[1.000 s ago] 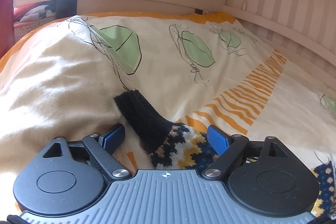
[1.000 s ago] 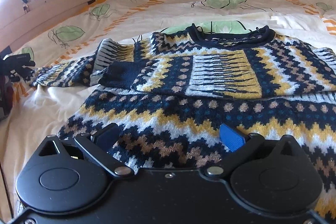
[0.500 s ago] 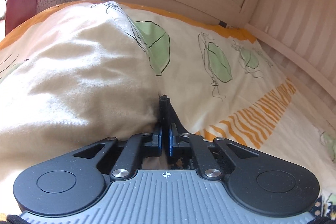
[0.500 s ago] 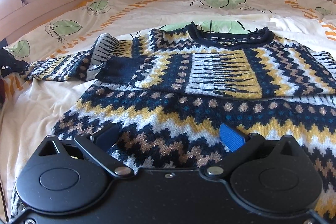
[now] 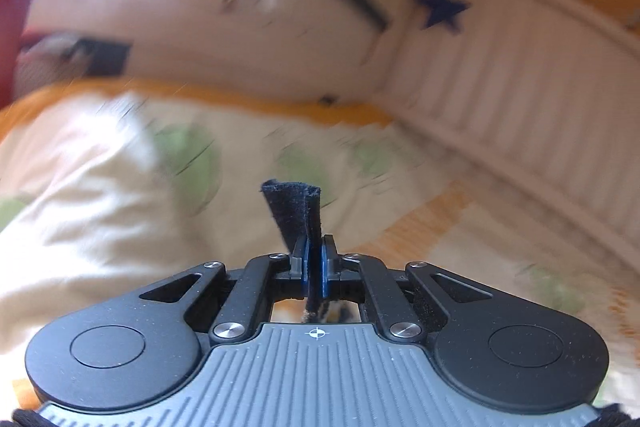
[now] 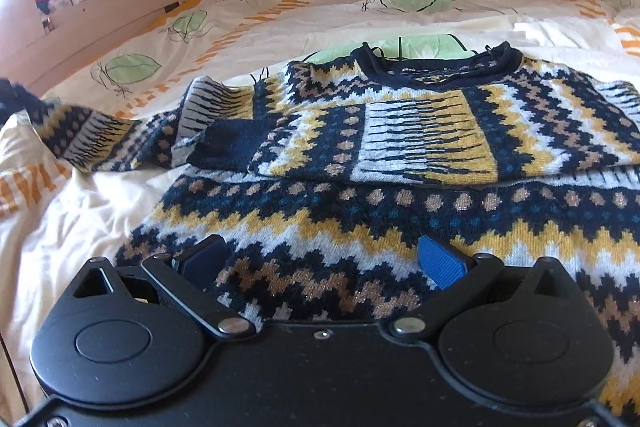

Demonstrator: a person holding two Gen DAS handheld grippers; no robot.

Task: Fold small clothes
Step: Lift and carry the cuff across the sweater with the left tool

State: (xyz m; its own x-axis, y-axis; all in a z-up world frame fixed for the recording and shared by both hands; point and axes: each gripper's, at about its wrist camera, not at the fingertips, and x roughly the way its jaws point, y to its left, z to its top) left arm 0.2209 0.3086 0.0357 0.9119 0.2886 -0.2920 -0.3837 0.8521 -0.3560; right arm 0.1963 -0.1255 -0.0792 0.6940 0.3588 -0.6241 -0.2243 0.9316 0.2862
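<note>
Your left gripper (image 5: pixel 314 259) is clamped on the cuff (image 5: pixel 294 215); carry it over the sweater (image 6: pixel 400 211), toward center frame. Right gripper (image 6: pixel 320 259) is wide open and empty.

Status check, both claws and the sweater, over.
Left claw shut on sleeve cuff. Right claw open over the sweater hem, gripping nothing. One sleeve already folded across the chest. Nothing in the way.

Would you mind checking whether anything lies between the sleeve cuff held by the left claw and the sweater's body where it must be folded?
Nothing visible does. The left claw is shut on the navy cuff, and the sleeve runs over bare duvet to the sweater. The other sleeve's cuff already lies folded across the chest.
</note>
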